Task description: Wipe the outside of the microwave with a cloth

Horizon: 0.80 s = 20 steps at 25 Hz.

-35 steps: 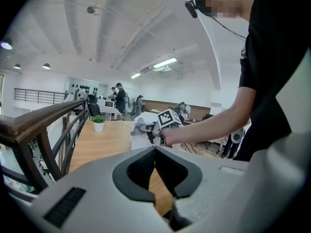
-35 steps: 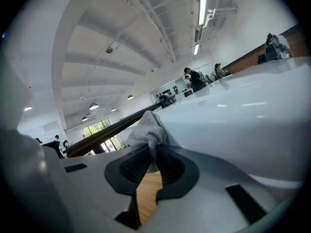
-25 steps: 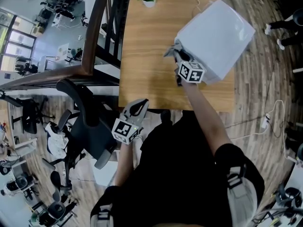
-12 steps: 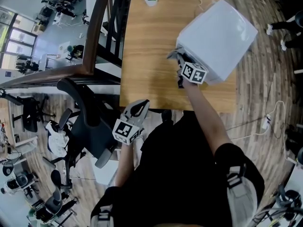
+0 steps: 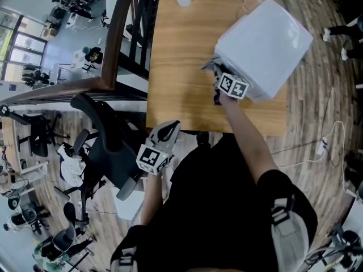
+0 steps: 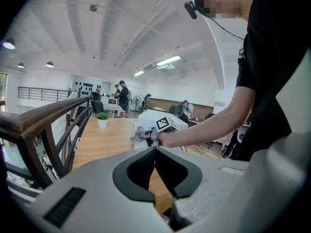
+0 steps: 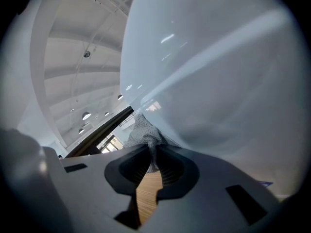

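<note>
Right gripper view shows the right gripper (image 7: pixel 151 154) clamped on a fold of grey cloth (image 7: pixel 144 132), which is pressed against the white microwave (image 7: pixel 218 72). Seen from the head view, the person's right arm (image 5: pixel 244 135) reaches forward over the wooden table (image 5: pixel 176 67) to the microwave's near-left corner. The left gripper (image 6: pixel 155 152), jaws together with nothing between them, is held low beside the body, off the table's near edge. Most of the cloth lies hidden behind the right gripper's marker cube (image 5: pixel 233 86), and the microwave's outline runs past the right gripper view's frame.
</note>
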{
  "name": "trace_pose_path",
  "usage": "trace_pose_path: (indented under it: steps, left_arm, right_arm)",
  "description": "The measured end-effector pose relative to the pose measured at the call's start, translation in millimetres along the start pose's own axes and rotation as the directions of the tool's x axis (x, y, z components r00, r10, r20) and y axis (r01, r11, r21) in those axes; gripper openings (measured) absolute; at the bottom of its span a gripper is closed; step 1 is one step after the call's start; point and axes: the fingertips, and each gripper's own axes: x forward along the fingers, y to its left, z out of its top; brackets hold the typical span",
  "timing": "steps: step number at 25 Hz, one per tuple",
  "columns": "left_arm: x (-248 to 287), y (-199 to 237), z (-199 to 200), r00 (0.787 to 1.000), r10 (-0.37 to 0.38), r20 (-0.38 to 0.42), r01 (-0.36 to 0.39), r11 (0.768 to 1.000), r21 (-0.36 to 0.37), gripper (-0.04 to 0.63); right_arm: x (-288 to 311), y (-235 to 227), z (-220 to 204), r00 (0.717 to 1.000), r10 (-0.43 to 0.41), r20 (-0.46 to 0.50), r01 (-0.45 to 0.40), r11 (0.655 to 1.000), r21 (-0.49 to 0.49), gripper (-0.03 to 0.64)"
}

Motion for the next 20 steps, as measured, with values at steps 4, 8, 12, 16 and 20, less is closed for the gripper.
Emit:
trace_pose_path:
  steps: [4,8,12,16,20]
  left_arm:
    - [2,2,1,1.000,-0.002,-0.003,0.002,1.000,0.001,0.002]
    - [3,3,4,1.000,-0.009,0.000,0.009,1.000,0.008,0.002]
    - [8,3,7,1.000,-0.027,-0.002,0.027,0.999,0.020,0.002]
    - [12,1,8,0.999,-0.045,-0.009,0.045,0.999,0.024,0.002]
    - [14,0,7,0.998,-0.068,-0.006,0.068,0.997,0.046,0.002]
  right_arm:
    - [2,-4,-2,1.000,-0.006,-0.001,0.006,1.000,0.022,0.039]
    - [-1,-5,-4,1.000,-0.007,-0.001,0.007,1.000,0.018,0.038]
    - [-6,-10,-5,1.000,-0.018,0.004,0.018,1.000,0.022,0.039]
    - [-13,-16,-6,1.000,-0.029,0.009,0.029,0.999,0.027,0.039]
    - [-24,-19,-5,0.999,-0.031,0.020,0.030,0.999,0.031,0.038]
